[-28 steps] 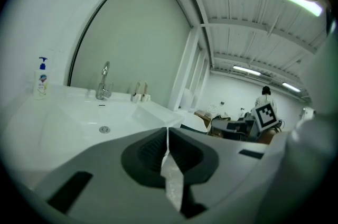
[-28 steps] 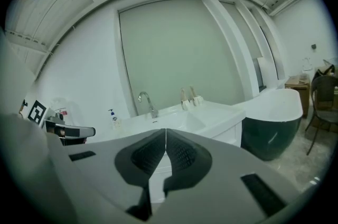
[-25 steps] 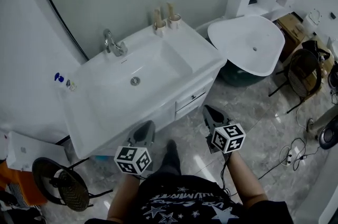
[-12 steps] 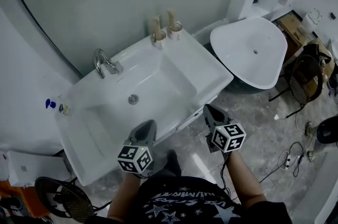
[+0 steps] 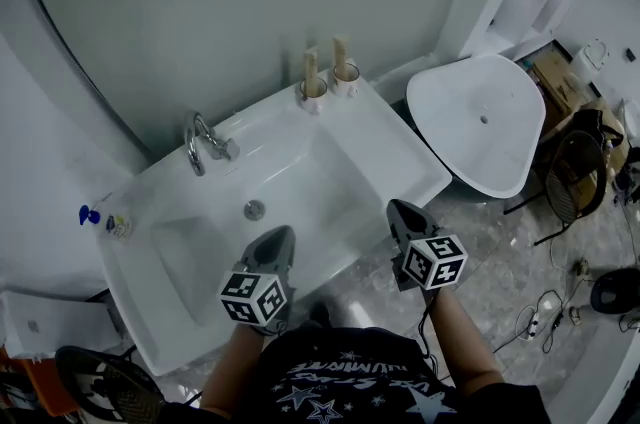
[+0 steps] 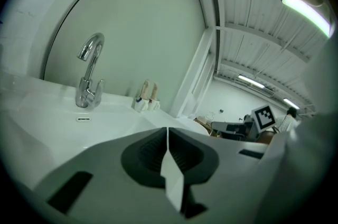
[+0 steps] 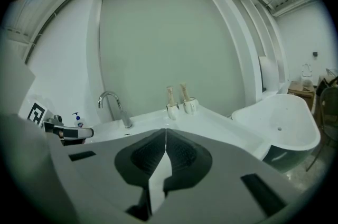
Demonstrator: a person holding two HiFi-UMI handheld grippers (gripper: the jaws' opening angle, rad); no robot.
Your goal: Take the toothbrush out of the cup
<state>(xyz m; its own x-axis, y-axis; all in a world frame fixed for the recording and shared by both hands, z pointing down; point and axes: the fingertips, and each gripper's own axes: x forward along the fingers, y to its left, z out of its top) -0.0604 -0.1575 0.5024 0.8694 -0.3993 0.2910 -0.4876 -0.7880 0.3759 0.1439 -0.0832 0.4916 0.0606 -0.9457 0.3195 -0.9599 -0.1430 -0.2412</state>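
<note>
both empty, jaws pinched together: left gripper (image 5: 281,234) and right gripper (image 5: 396,208) moved in over the sink (image 5: 400,152), cups (image 5: 346,78) still well off.

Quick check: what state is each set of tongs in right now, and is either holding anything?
Left tongs: closed, holding nothing.
Right tongs: closed, holding nothing.

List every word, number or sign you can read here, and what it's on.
None reads clearly.
Black shirt: white lettering, too blurred.
Pump bottle by the sink: label too small.
Cubes on left gripper and right gripper: square marker patterns, no letters.
</note>
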